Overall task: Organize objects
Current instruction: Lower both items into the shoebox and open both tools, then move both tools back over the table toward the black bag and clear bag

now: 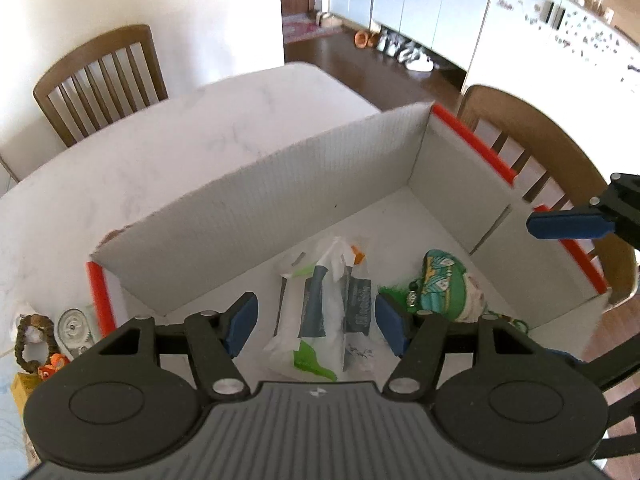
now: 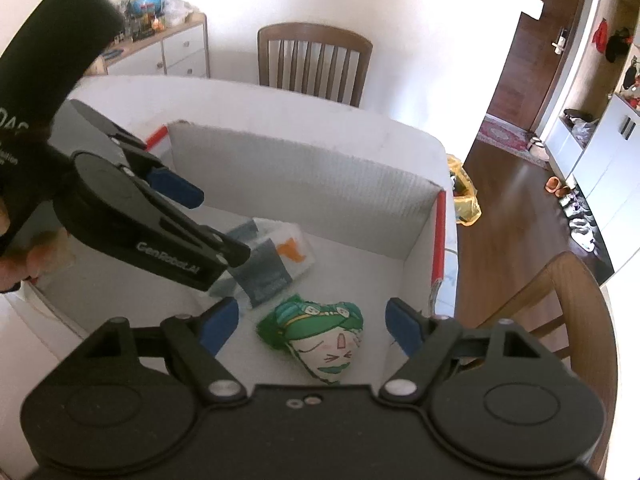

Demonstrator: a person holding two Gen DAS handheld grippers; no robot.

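A white cardboard box with orange-red edges stands on the white table. On its floor lie a clear plastic bag of packets and a green-haired plush face. My left gripper hovers above the bag, open, its blue pads clear of it. In the right wrist view my right gripper hangs open over the plush face, not touching it. The bag lies beyond, partly hidden by the left gripper at the left. The right gripper's blue pad shows at the right edge of the left wrist view.
Left of the box on the table sit a bead bracelet, a round white gadget and a yellow item. Wooden chairs stand at the table's far side and right. A yellow bag lies on the floor.
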